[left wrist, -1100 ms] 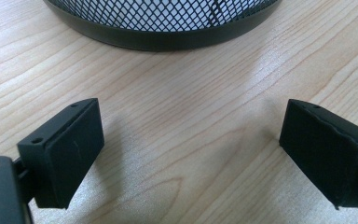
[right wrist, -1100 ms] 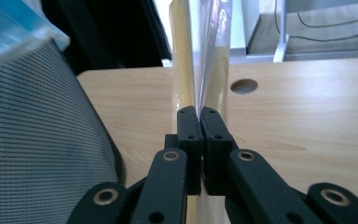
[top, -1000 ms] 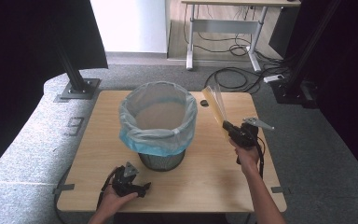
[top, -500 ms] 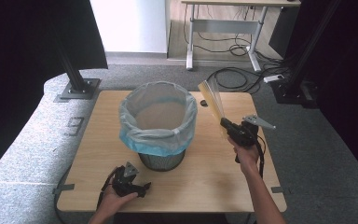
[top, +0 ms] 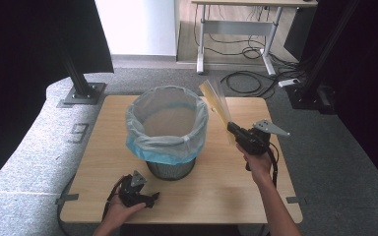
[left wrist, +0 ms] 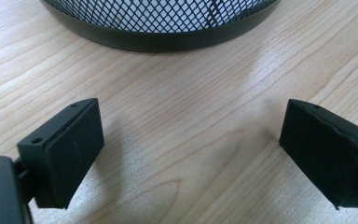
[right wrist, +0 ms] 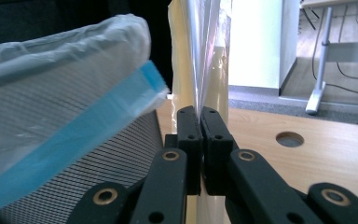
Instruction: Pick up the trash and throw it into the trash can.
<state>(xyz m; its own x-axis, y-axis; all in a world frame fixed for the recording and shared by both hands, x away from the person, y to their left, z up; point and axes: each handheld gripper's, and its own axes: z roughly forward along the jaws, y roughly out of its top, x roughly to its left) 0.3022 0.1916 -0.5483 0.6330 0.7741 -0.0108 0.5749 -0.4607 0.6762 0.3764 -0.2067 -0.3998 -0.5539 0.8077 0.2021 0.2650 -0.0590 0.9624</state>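
High view: right gripper [top: 230, 129] held a clear yellowish wrapper [top: 216, 101] up, just right of the lined bin [top: 166, 129]; left gripper [top: 150, 198] sat near-left on the table [top: 226, 182].
Left gripper view: jaws apart, nothing between.
Right gripper view: jaws clamped on the wrapper [right wrist: 200, 60], bin at left.

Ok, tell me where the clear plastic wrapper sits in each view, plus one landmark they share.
High view: the plastic wrapper sticks up from the right gripper, right of the bin.
Right gripper view: upper centre, pinched between the shut jaws.
Left gripper view: not in it.
Shared landmark: the mesh bin.
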